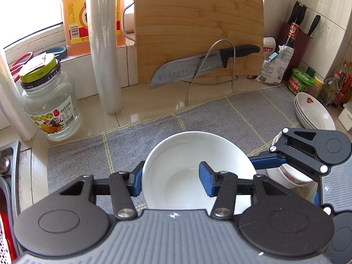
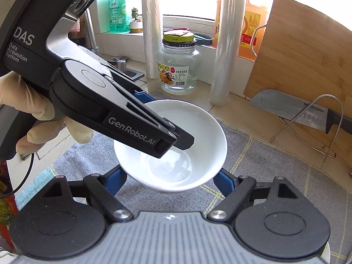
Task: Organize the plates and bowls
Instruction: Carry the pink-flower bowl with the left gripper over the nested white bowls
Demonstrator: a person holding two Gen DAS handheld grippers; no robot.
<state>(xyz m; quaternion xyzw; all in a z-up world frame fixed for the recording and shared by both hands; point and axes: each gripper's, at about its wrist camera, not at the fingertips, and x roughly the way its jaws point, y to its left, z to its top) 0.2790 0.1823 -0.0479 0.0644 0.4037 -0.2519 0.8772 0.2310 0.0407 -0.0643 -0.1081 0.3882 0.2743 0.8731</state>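
Observation:
A plain white bowl hangs a little above the grey mat, gripped from two sides. My left gripper is shut on its left wall, one pad outside and one inside. In the right wrist view the bowl sits between the blue pads of my right gripper, which press on its lower sides. The left gripper reaches in from the upper left, held by a gloved hand. A stack of white plates and a pink-patterned bowl rest at the right.
A cutting board leans on the back wall with a knife on a wire stand. A glass jar, cling-film rolls and an oil bottle stand behind the mat. Condiment bottles crowd the right; the sink edge lies left.

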